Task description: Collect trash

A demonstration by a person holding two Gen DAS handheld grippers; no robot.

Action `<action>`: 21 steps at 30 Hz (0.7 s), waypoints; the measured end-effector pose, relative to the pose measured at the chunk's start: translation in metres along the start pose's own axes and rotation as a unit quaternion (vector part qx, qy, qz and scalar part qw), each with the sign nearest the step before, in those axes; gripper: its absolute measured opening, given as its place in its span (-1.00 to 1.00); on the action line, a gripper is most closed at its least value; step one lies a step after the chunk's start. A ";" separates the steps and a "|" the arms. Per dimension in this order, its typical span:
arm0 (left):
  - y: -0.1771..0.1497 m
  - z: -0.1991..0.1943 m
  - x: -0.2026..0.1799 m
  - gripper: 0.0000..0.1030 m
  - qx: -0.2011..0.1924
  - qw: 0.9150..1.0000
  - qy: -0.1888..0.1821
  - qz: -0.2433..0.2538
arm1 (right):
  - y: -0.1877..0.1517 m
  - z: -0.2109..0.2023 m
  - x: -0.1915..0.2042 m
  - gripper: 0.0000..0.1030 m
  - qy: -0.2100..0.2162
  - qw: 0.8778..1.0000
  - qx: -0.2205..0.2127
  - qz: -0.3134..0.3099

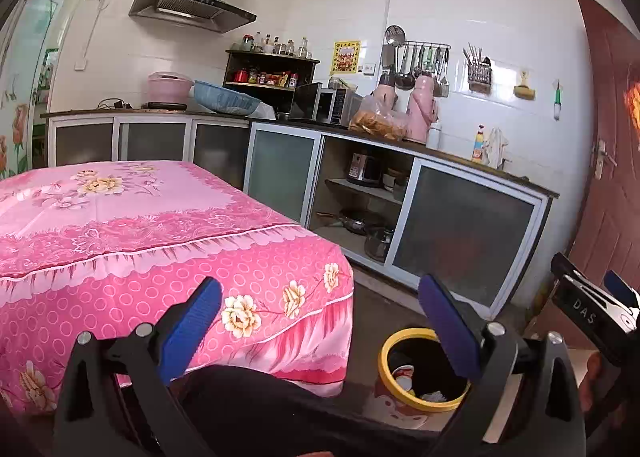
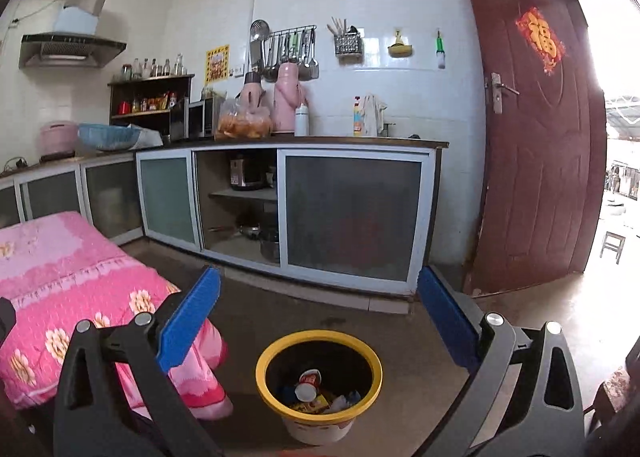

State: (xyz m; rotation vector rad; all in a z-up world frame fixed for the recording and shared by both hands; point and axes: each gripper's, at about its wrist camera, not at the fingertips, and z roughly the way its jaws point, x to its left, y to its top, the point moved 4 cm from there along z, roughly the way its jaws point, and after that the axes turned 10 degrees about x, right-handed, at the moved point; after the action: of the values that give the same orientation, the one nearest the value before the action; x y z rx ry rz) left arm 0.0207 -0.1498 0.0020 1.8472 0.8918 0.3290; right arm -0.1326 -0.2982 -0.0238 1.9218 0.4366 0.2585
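Yellow-rimmed bin [image 2: 319, 373] at lower centre already holds wrappers, and with both the left gripper [image 1: 320, 321] and right gripper [image 2: 319, 317] spread empty, a careless low swing could tip it.

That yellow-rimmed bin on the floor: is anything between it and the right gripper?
Nothing visible. The right gripper is open and empty above the bin, whose mouth is uncovered, with trash inside. The pink-covered table stands off to the side.

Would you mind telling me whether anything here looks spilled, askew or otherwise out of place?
Nothing stands out. The trash sits inside the yellow-rimmed bin on the floor, none shows around it, and the pink tablecloth lies bare. Both claws are open and empty.
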 end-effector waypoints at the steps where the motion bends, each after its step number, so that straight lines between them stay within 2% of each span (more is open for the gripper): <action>1: -0.001 0.000 -0.001 0.85 0.000 1.000 0.001 0.004 | -0.002 0.001 0.001 0.84 -0.003 1.000 0.002 -0.001; 7: -0.004 -0.006 -0.019 0.85 -0.019 0.999 0.012 0.046 | -0.005 0.005 0.000 0.84 -0.027 1.000 0.005 0.001; 10: -0.005 -0.005 -0.023 0.85 -0.016 0.998 0.013 0.057 | -0.009 0.008 0.004 0.84 -0.010 1.000 0.015 0.000; 16: -0.008 0.008 -0.016 0.85 0.014 0.999 0.022 0.041 | -0.012 0.012 0.014 0.84 0.017 0.999 0.025 -0.017; 21: -0.010 0.023 -0.008 0.85 0.047 0.998 0.030 0.023 | -0.015 0.018 0.019 0.84 0.012 0.999 0.039 -0.024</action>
State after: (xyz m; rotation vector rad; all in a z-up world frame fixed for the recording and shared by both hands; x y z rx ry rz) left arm 0.0243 -0.1690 -0.0155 1.9548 0.9195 0.3781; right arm -0.1115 -0.3006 -0.0447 1.9839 0.5152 0.2359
